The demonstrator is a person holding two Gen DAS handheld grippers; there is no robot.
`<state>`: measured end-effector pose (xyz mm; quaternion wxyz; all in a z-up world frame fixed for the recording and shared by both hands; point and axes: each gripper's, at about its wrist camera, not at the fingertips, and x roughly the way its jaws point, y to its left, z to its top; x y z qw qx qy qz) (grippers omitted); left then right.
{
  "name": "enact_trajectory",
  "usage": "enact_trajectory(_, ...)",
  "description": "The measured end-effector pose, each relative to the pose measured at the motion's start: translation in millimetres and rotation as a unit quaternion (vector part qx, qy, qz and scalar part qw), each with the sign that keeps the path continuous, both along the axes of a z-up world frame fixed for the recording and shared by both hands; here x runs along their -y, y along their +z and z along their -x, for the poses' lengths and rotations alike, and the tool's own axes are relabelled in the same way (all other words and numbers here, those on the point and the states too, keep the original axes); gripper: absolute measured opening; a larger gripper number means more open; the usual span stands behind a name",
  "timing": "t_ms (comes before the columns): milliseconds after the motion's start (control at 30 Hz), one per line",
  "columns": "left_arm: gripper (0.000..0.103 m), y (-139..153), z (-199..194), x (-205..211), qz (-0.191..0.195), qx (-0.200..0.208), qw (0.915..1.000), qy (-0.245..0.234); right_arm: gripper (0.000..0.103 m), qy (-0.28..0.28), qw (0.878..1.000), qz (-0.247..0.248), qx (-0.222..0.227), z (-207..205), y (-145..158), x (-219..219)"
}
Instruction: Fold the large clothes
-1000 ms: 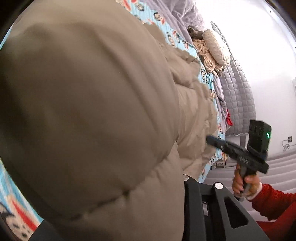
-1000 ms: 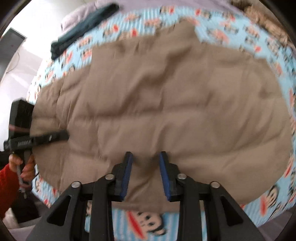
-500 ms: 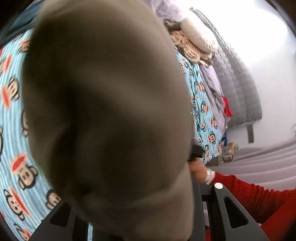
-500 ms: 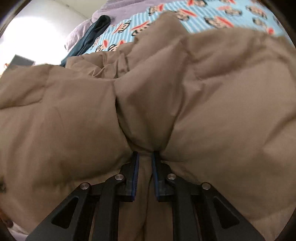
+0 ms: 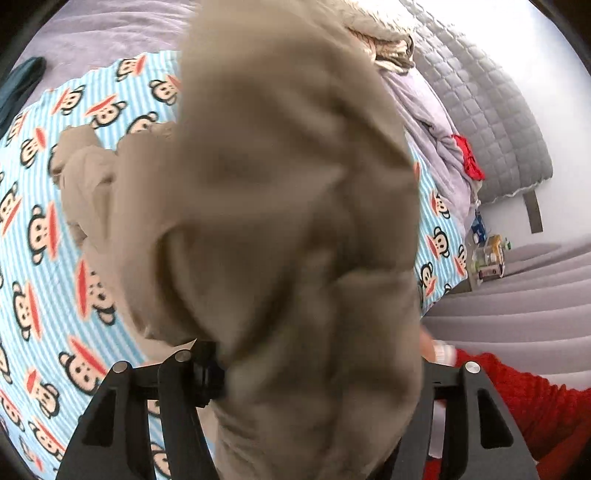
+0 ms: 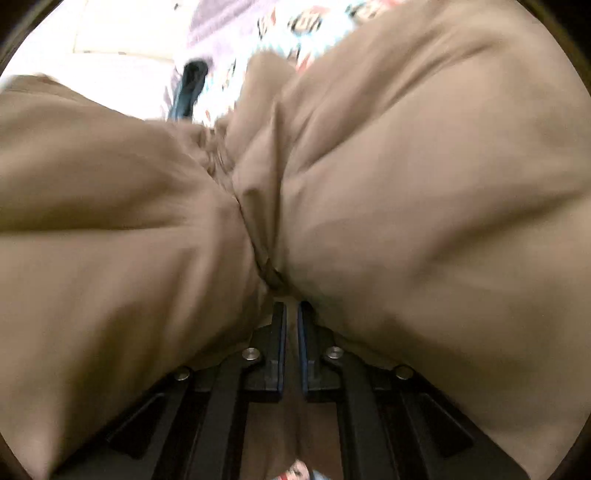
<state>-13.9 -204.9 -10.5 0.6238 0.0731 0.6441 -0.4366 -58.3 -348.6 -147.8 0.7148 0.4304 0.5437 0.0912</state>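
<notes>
Left wrist view: left hand-held gripper (image 5: 314, 369) stood with its jaws well apart and opening; the tan puffer coat (image 5: 280, 206) bulged up between them and hid the right finger's tip, so whether the pads pressed on the cloth could not be told.
Left finger: black, with two silver bolts, showing at the near left of the coat's bulge.
Coat, left wrist view: a blurred, padded mass filling the middle, rising from the jaws toward the far side; a smaller crumpled part of it lay to the left on the bed sheet (image 5: 44, 236).
Bed sheet: light blue stripes printed with cartoon monkey faces, spread to the left and right of the coat.
Far side: a lilac blanket (image 5: 103, 33), with a dark teal garment (image 5: 20, 86) at the far left edge.
Right side: a grey quilted cover (image 5: 491, 122) with a small red item (image 5: 467, 157) lying against it; a red sleeve (image 5: 535, 398) at the near right, beside the gripper.
Right wrist view: right hand-held gripper (image 6: 291, 317) had its blue-edged pads drawn almost together, pinching a fold of the coat (image 6: 406, 206).
Coat, right wrist view: gathered into a deep crease running from the jaws toward the far side, swelling to the left and right and filling nearly the whole view.
Beyond the coat: a strip of the monkey sheet and the dark teal garment showed at the far side, blurred.
</notes>
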Motion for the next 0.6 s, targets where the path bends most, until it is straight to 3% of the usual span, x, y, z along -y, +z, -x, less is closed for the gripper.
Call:
enact_trajectory(67, 0.062, -8, 5, 17, -0.008, -0.008, 0.9999, -0.01, 0.011, -0.035, 0.999, 0.004, 0.006, 25, 13, 30)
enact_trajectory(167, 0.075, -24, 16, 53, -0.02, -0.017, 0.9994, -0.022, 0.031, -0.089, 0.996, 0.005, 0.005, 60, 23, 66)
enact_trajectory(267, 0.075, -39, 20, 84, -0.026, -0.02, 0.9991, -0.028, 0.034, -0.117, 0.993, 0.013, -0.002, 90, 26, 88)
enact_trajectory(333, 0.075, -57, 14, 101, -0.024, -0.021, 0.9991, -0.027, 0.04, -0.126, 0.992, 0.026, -0.009, 107, 30, 97)
enact_trajectory(400, 0.084, -72, 0, 109, -0.015, -0.029, 0.9992, -0.024, 0.061, -0.136, 0.989, 0.051, -0.013, 123, 37, 103)
enact_trajectory(533, 0.084, -94, -13, 131, -0.024, -0.047, 0.9986, -0.006, 0.066, -0.14, 0.987, 0.071, 0.013, 157, 64, 106)
enact_trajectory(600, 0.084, -103, -21, 144, -0.031, -0.047, 0.9984, -0.001, 0.079, -0.125, 0.989, 0.067, 0.046, 167, 85, 94)
